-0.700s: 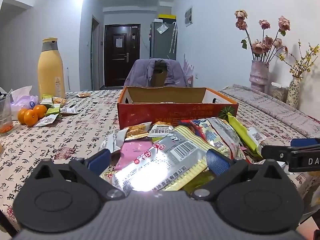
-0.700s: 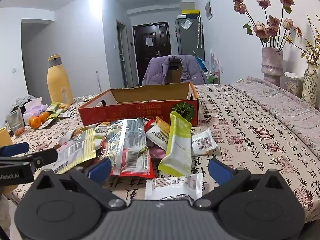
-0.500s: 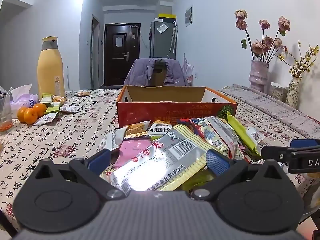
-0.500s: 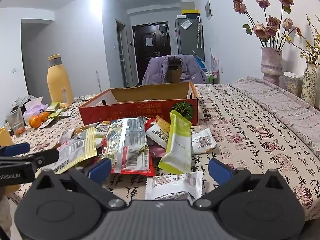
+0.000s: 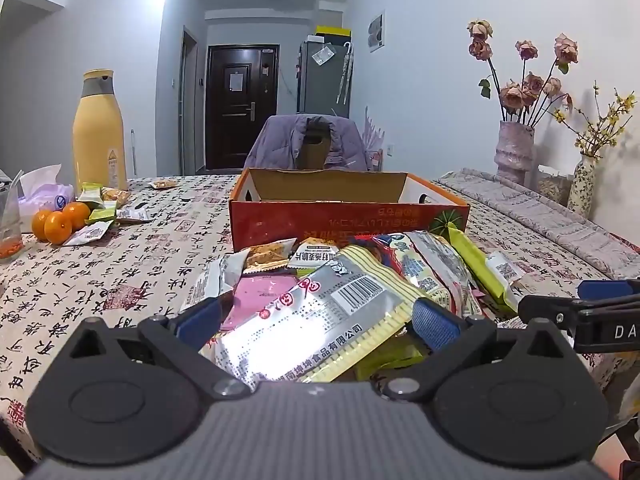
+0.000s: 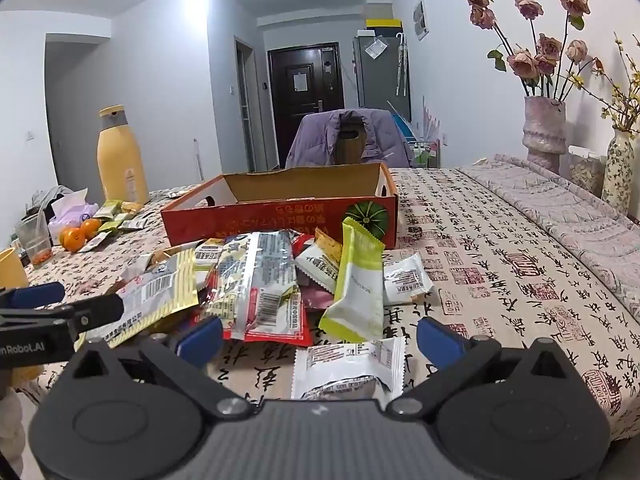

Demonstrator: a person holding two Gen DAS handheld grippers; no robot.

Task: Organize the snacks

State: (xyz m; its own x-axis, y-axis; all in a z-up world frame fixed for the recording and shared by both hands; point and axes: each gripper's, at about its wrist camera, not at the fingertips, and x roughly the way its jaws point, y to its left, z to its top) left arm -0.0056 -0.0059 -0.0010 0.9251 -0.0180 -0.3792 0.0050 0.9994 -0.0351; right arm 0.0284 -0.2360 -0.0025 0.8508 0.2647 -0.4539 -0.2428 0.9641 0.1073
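Observation:
A pile of snack packets lies in front of an open red cardboard box [image 5: 348, 220], which also shows in the right wrist view [image 6: 280, 216]. My left gripper [image 5: 316, 318] is open, its blue fingers either side of a silver-and-yellow barcode packet [image 5: 320, 320]. My right gripper [image 6: 318, 336] is open, low over a white packet [image 6: 348, 368] at the table's front edge. A green packet [image 6: 358, 288] and a red-edged silver packet [image 6: 260, 288] lie just beyond it. The left gripper shows at the left of the right wrist view [image 6: 60, 316].
A yellow bottle [image 5: 99, 136], oranges [image 5: 60, 220], tissues and loose packets sit at the far left. Vases with dried flowers [image 6: 546, 136] stand at the right on a folded blanket. A chair with a purple jacket [image 5: 312, 144] stands behind the box.
Both grippers have crept slightly forward toward the pile. Neither has closed and no packet has moved.

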